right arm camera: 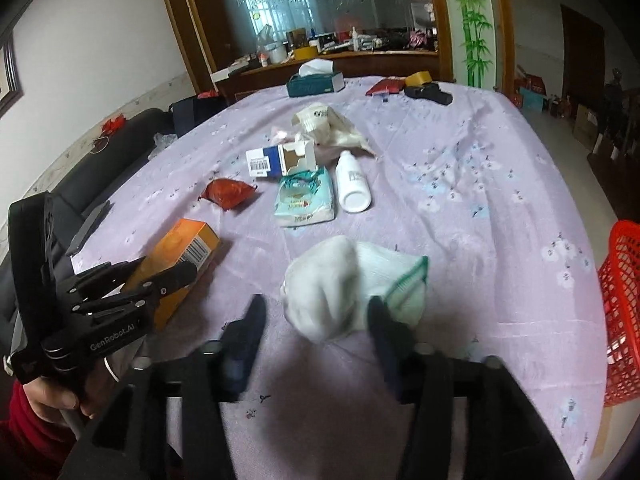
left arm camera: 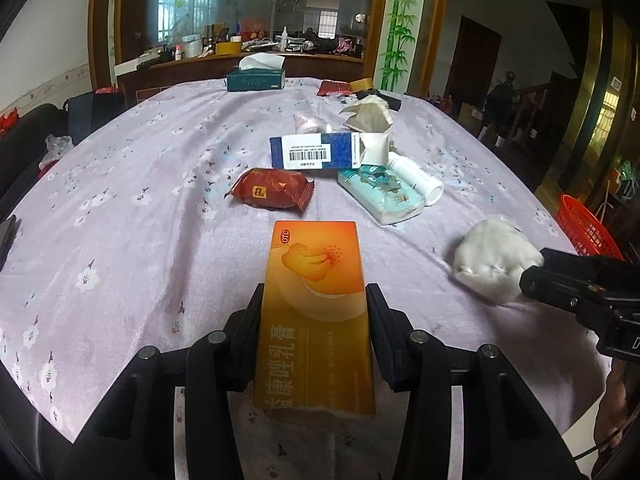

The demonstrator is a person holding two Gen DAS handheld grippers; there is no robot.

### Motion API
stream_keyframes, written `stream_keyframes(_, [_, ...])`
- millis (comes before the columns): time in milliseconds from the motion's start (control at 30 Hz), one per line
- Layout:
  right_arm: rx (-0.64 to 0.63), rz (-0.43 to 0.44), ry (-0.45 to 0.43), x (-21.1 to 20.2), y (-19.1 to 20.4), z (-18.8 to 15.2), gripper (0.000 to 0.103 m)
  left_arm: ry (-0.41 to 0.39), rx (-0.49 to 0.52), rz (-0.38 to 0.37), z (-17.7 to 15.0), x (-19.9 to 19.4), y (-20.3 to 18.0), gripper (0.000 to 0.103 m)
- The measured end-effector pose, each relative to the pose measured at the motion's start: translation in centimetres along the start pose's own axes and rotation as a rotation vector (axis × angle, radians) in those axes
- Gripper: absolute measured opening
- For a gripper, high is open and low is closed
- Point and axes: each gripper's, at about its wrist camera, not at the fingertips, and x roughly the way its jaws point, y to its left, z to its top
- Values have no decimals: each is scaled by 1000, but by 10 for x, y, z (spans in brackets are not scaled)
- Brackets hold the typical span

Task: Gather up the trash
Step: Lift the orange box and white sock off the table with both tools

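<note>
Table (left arm camera: 160,200), lilac floral cloth, litter at centre. Red basket (right arm camera: 620,300) at right edge. Left gripper (left arm camera: 316,320) pinches orange box (left arm camera: 316,300). Right gripper (right arm camera: 316,320) spread around white crumpled tissue (right arm camera: 324,288) on the cloth.

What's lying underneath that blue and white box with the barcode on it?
The blue and white box rests partly over a teal tissue pack, beside a white bottle. Behind it lie a pale pink wrapper and crumpled paper. Whatever its underside covers stays hidden.

Soft window (left arm camera: 188,0) daylight, fisheye-bent edges (right view motion-blurred).
</note>
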Motion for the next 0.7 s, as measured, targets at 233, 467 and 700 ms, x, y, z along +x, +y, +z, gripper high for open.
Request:
stream_keyframes(233, [-33,-46,-17,12,7,12,63,-21,3,6,-1,-8,-4,45])
stream_keyframes(467, [-18,-41,11,24,9,1,26,-40,5,26,-3,-16,-10,45])
stream_keyframes(700, [-5,-44,-117,-23,8,0,26,-86,23,44,-3,-30,-24,45])
